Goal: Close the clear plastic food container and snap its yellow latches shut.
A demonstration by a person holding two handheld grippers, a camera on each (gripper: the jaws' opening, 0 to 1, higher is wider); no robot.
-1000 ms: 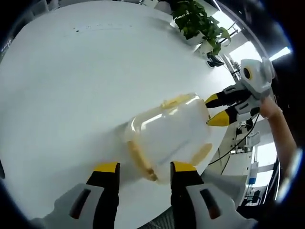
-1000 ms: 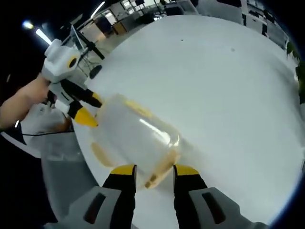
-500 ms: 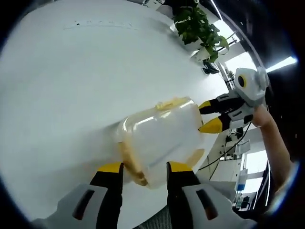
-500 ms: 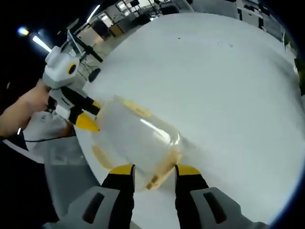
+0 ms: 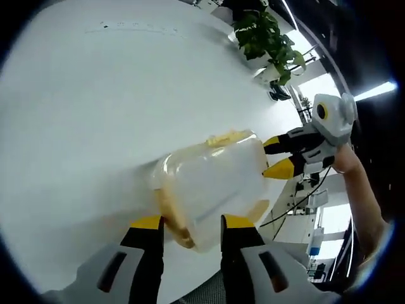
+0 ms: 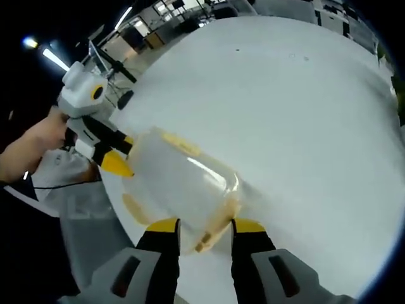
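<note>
The left gripper view looks along its own jaws, close up on one end of the clear plastic food container [image 5: 212, 187] on the white table [image 5: 88, 107]. The right gripper view faces the opposite end, equally near. Both share the container [image 6: 180, 187] and tabletop [image 6: 291, 101]; each camera catches the opposing tongs beyond the container's far end: right gripper [image 5: 275, 156], left gripper [image 6: 121, 155].

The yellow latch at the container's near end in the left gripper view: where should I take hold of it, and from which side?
Grip the yellow latch by its free lower edge, coming straight in with the left gripper, whose open jaws already straddle it. It lies flat along the clear container end wall, so squeezing inward there probably seats it.
</note>
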